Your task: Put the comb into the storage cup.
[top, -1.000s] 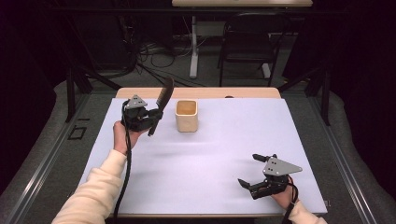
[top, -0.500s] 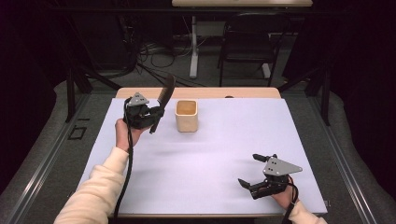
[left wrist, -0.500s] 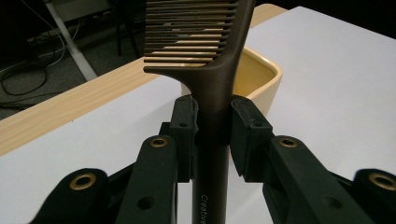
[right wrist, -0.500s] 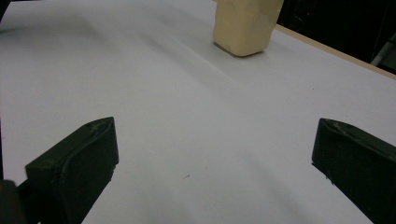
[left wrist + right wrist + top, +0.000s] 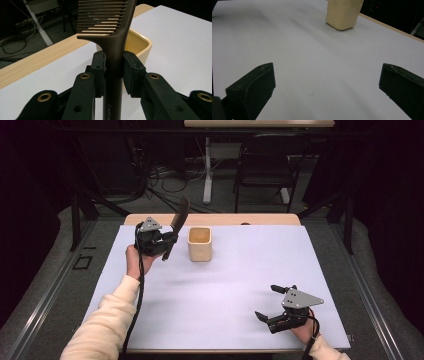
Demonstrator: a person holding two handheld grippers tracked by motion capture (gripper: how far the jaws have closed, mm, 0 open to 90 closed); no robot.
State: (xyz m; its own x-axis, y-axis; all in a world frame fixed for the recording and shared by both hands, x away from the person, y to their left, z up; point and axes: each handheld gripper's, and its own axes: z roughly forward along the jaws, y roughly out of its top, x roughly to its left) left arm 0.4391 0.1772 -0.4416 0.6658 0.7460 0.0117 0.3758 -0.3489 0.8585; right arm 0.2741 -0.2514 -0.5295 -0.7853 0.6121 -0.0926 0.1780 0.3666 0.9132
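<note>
Comb (image 5: 113, 45), pinched by its handle in the left hand-held gripper (image 5: 162, 242) just beside the cream cup (image 5: 200, 244) on the desk (image 5: 210, 290), should probably be lowered upright over the opening, while the right hand-held gripper (image 5: 272, 305) rests spread.

A white sheet (image 5: 235, 290) is covering most of the wooden table (image 5: 270, 219), leaving 1 strip of wood showing along its far edge. Beyond it, in the upper centre of the frame, a black chair (image 5: 262, 167) is standing beside a white desk leg (image 5: 207, 170). Dark cables (image 5: 160, 177) are lying tangled on the floor at upper left. A square marking (image 5: 82, 263) is sitting on the grey floor at left.
</note>
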